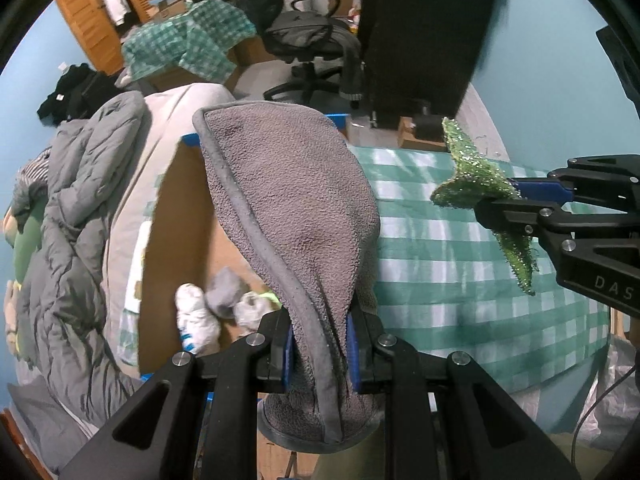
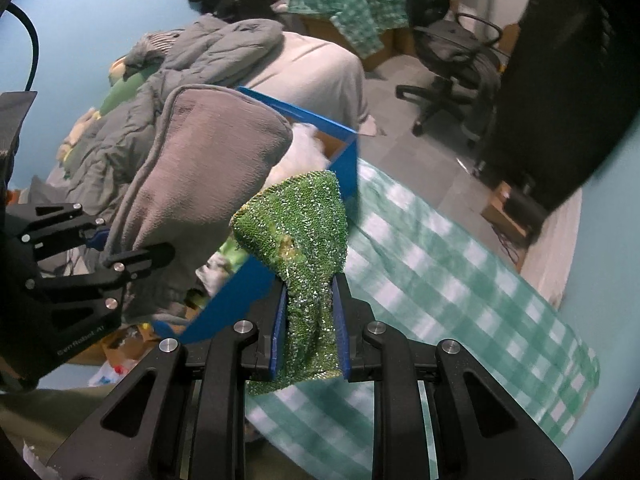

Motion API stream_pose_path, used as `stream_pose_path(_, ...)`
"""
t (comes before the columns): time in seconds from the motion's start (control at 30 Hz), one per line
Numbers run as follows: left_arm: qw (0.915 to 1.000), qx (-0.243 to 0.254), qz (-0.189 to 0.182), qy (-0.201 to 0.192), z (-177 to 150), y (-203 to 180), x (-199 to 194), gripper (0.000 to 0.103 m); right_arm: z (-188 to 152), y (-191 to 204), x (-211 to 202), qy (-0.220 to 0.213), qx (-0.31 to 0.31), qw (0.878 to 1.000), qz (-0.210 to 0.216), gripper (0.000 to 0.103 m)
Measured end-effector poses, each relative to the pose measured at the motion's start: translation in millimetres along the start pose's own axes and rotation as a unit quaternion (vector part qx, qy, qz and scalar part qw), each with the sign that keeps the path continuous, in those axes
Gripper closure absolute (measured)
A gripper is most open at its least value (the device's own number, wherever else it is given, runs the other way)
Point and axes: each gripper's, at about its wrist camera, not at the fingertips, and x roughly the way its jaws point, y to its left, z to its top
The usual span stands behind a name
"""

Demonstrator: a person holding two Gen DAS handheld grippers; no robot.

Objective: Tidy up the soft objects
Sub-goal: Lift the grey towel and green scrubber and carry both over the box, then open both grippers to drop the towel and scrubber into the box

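My left gripper (image 1: pixel 320 344) is shut on a grey fleece cloth (image 1: pixel 288 208), which stands up between the blue pads and hides much of the box behind it. A sparkly green cloth (image 2: pixel 304 232) is pinched in my right gripper (image 2: pixel 310 320), also shut. Each gripper shows in the other's view: the right gripper (image 1: pixel 508 196) with the green cloth (image 1: pixel 472 184) at the right, the left gripper (image 2: pixel 100 248) with the grey cloth (image 2: pixel 200 184) at the left. Below lies a cardboard box (image 1: pixel 180 216) with a blue rim (image 2: pixel 296 114), holding rolled white and grey socks (image 1: pixel 196 320).
A green-and-white checked cloth (image 1: pixel 460 264) covers the surface to the right of the box. A bed with a grey quilt (image 1: pixel 76 216) lies to the left. Behind are an office chair (image 1: pixel 312 48), more boxes under checked cloth (image 1: pixel 188 36) and a wooden wardrobe (image 1: pixel 88 20).
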Motion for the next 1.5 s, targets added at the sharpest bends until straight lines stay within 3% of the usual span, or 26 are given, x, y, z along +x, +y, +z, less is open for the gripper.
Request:
stream_pose_path(0.47,0.9994,-0.030,0.016,0.011,-9,64,19,0.082,45,54,45,0.011,-0.024,0.999,0.026,0.083)
stream_pose_path(0.93,0.9972,-0.065,0.003,0.037,-21,97,58,0.081,61,83,89,0.045,-0.013,0.998,0.044,0.079)
stream_pose_path(1.03,0.9967,-0.066,0.003,0.047,-22,101,65,0.071,63,84,95,0.052,-0.007,0.998,0.047,0.074)
stream_pose_path(1.1,0.9971,-0.057,0.007,0.050,-23,100,67,0.060,63,87,97,0.056,-0.005,0.997,0.048,0.069)
stream_pose_path(1.17,0.9978,-0.044,0.017,0.046,-25,97,67,0.054,64,87,97,0.056,-0.003,0.997,0.045,0.056)
stream_pose_path(1.27,0.9985,-0.024,0.031,0.038,-27,94,63,0.042,64,88,94,0.049,-0.002,0.998,0.035,0.043)
stream_pose_path(1.5,0.9987,-0.010,0.046,0.020,-23,92,45,0.035,65,75,80,0.039,0.014,0.999,0.021,0.038)
